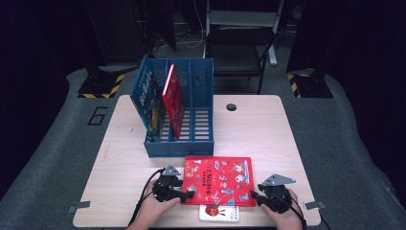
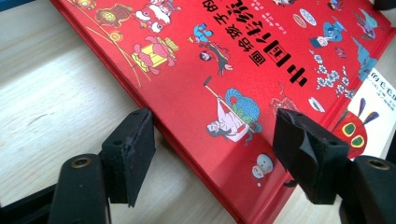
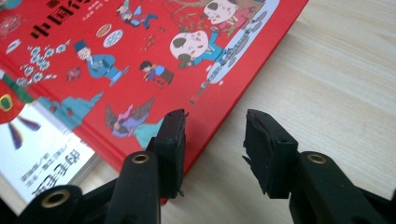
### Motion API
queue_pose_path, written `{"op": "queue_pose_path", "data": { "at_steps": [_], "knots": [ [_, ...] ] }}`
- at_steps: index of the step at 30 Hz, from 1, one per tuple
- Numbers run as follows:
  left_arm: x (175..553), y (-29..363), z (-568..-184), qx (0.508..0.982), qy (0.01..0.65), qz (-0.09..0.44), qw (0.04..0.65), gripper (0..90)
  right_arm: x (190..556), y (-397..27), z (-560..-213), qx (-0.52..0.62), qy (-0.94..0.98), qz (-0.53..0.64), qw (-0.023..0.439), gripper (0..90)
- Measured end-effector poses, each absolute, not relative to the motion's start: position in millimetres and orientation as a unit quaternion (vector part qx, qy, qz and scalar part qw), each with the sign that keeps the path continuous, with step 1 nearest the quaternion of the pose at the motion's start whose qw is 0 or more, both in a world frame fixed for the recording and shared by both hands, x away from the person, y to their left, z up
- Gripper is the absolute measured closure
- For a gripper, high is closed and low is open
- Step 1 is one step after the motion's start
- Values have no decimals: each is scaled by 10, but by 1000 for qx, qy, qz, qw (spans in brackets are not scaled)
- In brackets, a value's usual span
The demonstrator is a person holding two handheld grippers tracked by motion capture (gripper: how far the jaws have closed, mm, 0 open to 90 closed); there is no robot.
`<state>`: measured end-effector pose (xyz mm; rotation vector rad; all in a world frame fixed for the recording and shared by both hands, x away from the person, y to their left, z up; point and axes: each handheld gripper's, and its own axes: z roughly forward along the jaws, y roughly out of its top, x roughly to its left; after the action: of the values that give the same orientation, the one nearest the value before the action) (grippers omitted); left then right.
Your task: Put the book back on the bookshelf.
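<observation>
A large red picture book [image 1: 218, 179] lies flat near the table's front edge, partly over a smaller white book [image 1: 219, 214]. My left gripper [image 1: 189, 194] sits at the red book's front left corner. In the left gripper view its jaws [image 2: 215, 140] stand wide apart across the red book's [image 2: 224, 70] edge, one over the table, one over the cover; the white book [image 2: 369, 112] peeks out beyond. My right gripper [image 1: 256, 196] is at the front right corner. Its jaws [image 3: 215, 121] have a gap, one over the red cover [image 3: 116, 56], one over bare wood, beside the white book [image 3: 42, 154].
A blue file organizer [image 1: 179, 143] stands behind the red book, with a blue book [image 1: 148, 100] and a red book [image 1: 173, 98] leaning in its slots. The wooden table [image 1: 119, 158] has a cable hole [image 1: 231, 107]. A dark chair [image 1: 239, 48] stands beyond the table.
</observation>
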<state>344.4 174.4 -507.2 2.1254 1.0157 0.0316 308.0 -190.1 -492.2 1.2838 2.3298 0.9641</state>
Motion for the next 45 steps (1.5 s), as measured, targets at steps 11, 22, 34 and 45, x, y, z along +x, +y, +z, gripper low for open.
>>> {"op": "queue_pose_path", "data": {
  "at_steps": [11, 22, 34, 45],
  "knots": [
    [3404, 1760, -5085, 826, 413, -8, 384, 269, 3083, -1875, -4934, 445, 815, 335, 158, 660],
    [3347, 1785, -5077, 824, 414, -24, 387, 265, 3085, -1855, -4947, 450, 814, 335, 148, 744],
    [3349, 1758, -5094, 823, 412, -42, 390, 243, 3097, -1892, -4962, 459, 808, 346, 132, 746],
    [3360, 1704, -5129, 821, 406, -71, 395, 227, 3111, -1902, -4969, 457, 811, 342, 128, 746]
  ]
}}
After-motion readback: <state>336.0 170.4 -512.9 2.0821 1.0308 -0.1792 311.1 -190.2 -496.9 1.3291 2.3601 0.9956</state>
